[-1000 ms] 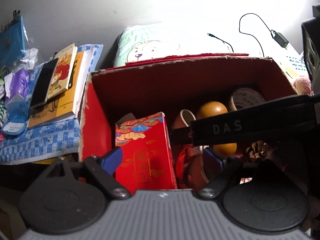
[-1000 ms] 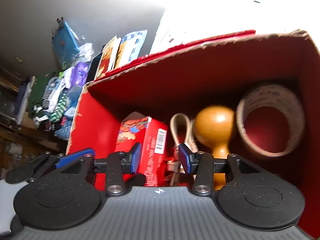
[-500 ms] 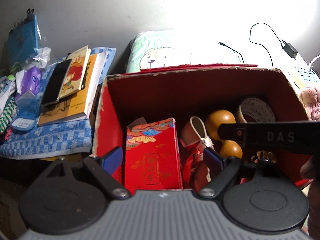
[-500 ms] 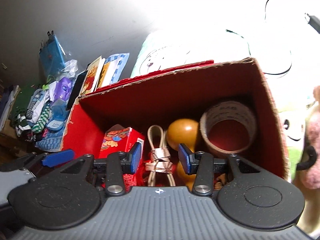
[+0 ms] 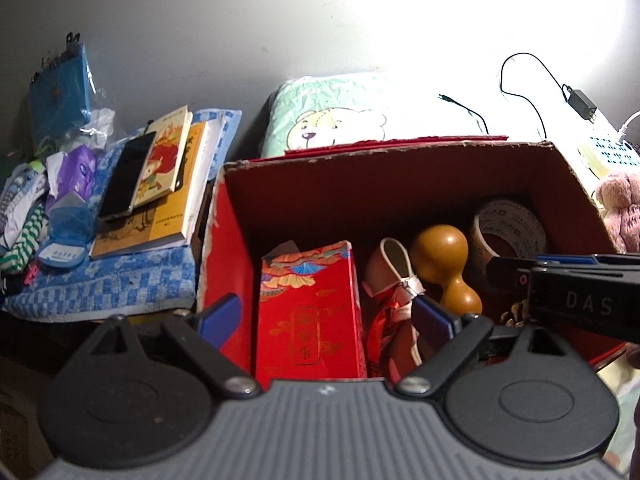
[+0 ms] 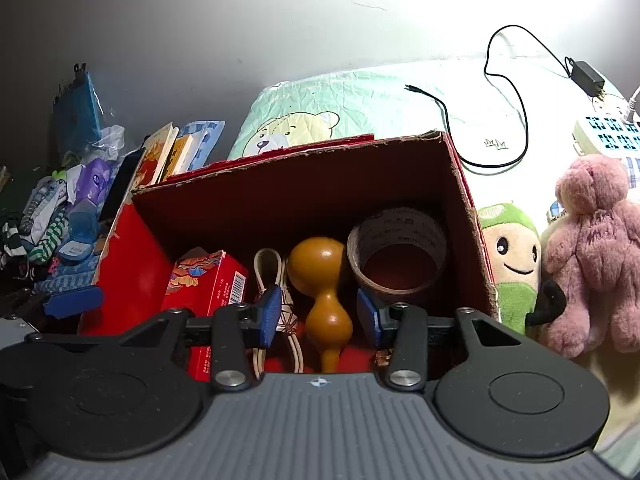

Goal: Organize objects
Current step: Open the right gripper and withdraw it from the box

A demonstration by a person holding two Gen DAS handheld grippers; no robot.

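Observation:
An open red cardboard box [image 5: 384,152] [image 6: 292,160] holds a small red gift box [image 5: 308,312] [image 6: 208,284], a pale looped cord [image 5: 390,264] [image 6: 268,264], a brown wooden gourd [image 5: 444,256] [image 6: 320,268] and a roll of tape [image 5: 510,224] [image 6: 396,240]. My left gripper [image 5: 326,316] hangs wide open over the box's near left part, with nothing held. My right gripper [image 6: 319,315] is above the near edge, half open. The gourd lies below and beyond its pads, apart from them. In the left wrist view the right gripper [image 5: 568,280] juts in from the right.
Left of the box, books [image 5: 168,200] and a black phone [image 5: 128,176] lie on a blue checked cloth [image 5: 120,284]. A bear-print pillow [image 6: 320,120] and a black charger cable [image 6: 504,120] lie behind. A pink plush bear [image 6: 592,248] and a green plush [image 6: 512,256] stand right of the box.
My right gripper has drawn back and up out of the box, so its view now takes in the plush toys. Its jaws keep the same width. The left gripper has barely shifted.

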